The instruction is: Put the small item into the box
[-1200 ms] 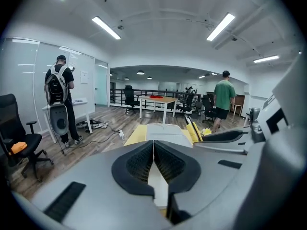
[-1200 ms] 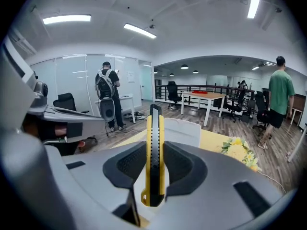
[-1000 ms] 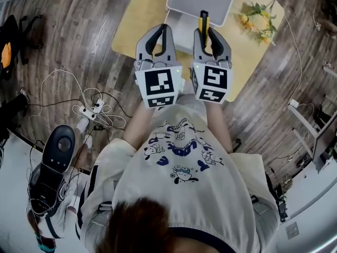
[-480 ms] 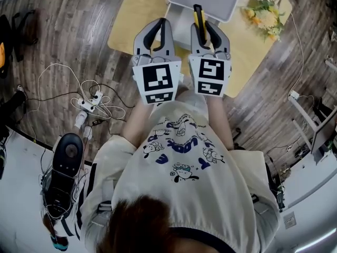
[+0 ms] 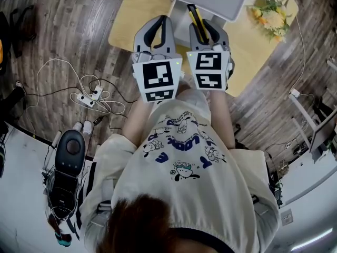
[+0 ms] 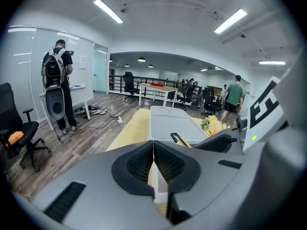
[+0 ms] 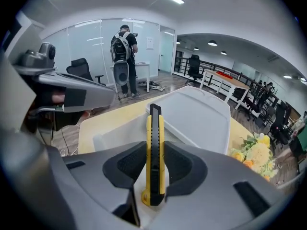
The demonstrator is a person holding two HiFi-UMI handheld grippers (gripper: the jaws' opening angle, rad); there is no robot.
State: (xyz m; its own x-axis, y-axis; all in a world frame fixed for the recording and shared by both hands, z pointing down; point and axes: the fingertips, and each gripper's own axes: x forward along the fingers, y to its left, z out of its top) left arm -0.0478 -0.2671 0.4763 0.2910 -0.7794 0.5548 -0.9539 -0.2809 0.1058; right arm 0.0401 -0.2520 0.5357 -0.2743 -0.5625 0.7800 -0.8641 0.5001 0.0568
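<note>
Where the right hand-held gripper (image 7: 154,157) clamps the knife (image 7: 154,123), its middle hides.

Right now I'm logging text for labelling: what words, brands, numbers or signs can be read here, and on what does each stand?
"LOOK" (seemingly, seen upside down): printed on the person's white shirt.
The paper sheet on the glass wall: too small to read.
The marker cube on the left gripper and the one on the right gripper: square patterns only, no letters.
The yellow utility knife in the right gripper: no legible print.
</note>
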